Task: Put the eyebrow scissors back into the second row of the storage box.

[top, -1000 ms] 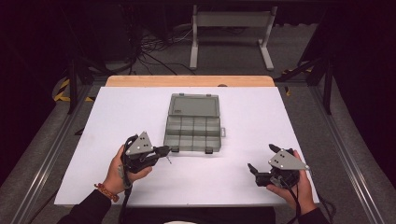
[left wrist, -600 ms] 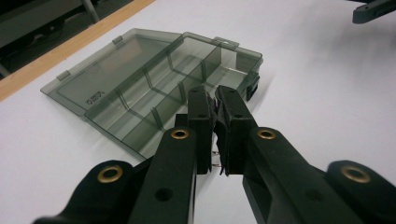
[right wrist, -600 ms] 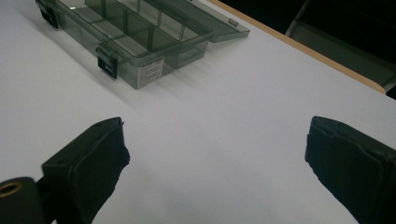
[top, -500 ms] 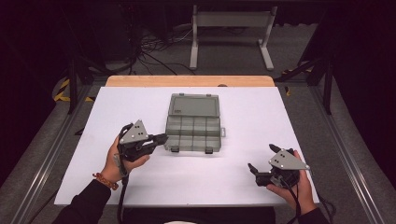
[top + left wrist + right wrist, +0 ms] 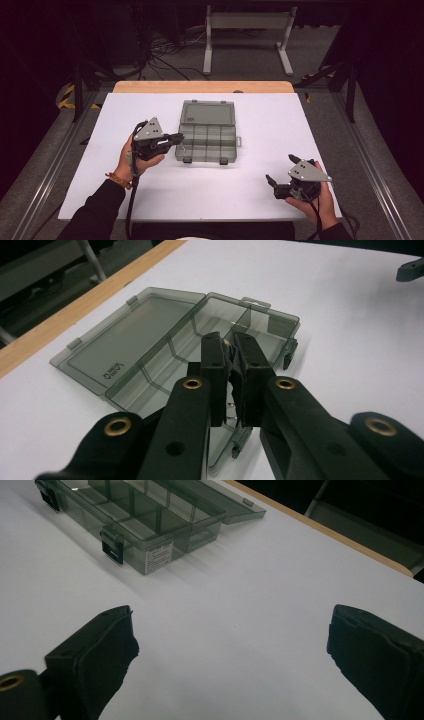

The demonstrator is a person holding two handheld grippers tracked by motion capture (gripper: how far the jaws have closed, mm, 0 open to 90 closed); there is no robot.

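My left hand-held gripper [image 5: 176, 138] hangs at the left edge of the open compartment box [image 5: 207, 135], jaws clamped on a small dark item [image 5: 231, 371] with thin metal legs; I cannot identify it. The box sits mid-desk [image 5: 260, 125], lid [image 5: 208, 112] folded flat toward the far edge, latches facing me. My right hand-held gripper [image 5: 282, 170] rests near the desk's front right corner, well apart from the box, jaws wide apart with nothing between them.

White table [image 5: 250, 195] – metal stand [image 5: 247, 30] behind.
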